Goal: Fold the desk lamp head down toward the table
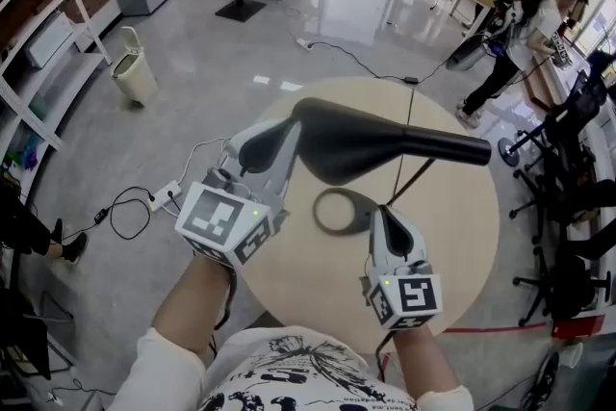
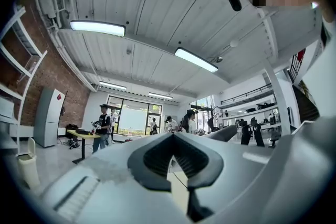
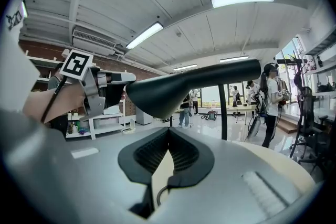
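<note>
Shows the lamp head (image 1: 371, 144) level, raised above the desk (image 1: 452, 217). Puts the left gripper (image 1: 269, 141) at its wide end, fingers together, empty; the right gripper (image 1: 382, 218) by the base (image 1: 345, 212), fingers likewise closed. Leaves the whole fold undone.

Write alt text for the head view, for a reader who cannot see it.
A black desk lamp head stretches roughly level above a round wooden table. The left tool, shut, is at its wide end; the right tool, shut, is beside the lamp's ring base.
</note>
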Available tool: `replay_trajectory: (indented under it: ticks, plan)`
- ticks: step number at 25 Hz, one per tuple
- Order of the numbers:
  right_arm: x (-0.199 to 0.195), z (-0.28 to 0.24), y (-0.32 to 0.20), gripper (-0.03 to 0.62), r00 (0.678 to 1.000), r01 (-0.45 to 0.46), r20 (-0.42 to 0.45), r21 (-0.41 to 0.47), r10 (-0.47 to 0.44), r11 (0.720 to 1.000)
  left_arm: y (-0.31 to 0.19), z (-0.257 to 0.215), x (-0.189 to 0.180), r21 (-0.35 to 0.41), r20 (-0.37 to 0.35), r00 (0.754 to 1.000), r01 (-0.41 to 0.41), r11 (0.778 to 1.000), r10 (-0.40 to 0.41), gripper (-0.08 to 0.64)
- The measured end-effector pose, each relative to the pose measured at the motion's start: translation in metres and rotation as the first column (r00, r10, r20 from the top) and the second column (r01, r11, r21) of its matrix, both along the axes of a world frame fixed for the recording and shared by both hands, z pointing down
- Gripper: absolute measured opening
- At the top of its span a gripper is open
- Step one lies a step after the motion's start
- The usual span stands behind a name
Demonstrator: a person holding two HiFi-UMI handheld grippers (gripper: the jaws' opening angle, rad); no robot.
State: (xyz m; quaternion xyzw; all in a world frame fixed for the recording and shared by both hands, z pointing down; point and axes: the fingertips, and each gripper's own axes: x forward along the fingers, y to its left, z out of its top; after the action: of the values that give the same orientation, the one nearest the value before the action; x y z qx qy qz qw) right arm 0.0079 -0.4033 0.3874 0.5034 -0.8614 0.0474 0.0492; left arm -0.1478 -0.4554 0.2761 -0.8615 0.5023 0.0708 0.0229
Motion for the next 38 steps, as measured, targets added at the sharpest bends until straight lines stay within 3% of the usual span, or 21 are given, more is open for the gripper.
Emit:
replay_trajectory:
  ticks: [7,20,27,38]
  plan:
    - [-0.003,0.008,-0.002,0.009,1.0,-0.007,0.001,-0.026,0.007,1.0,0.0,0.013,0.0,-0.022,-0.005,1.0,-0.003,1.0,0.003,0.005]
    - [0.008,0.023,0.004,0.009,0.997,-0.074,0.003,-0.068,0.074,0.995,-0.002,0.08,0.009,-0.173,-0.02,1.0,-0.016,0.985,0.013,0.005]
    - [0.009,0.046,0.001,0.009,0.994,-0.102,-0.042,-0.103,0.098,0.99,-0.002,0.11,0.019,-0.236,-0.014,0.999,-0.05,0.97,0.048,0.003]
    - [0.016,0.061,0.006,0.009,0.991,-0.134,-0.03,-0.154,0.131,0.979,-0.004,0.145,0.047,-0.292,-0.008,0.991,-0.131,0.947,0.135,0.003]
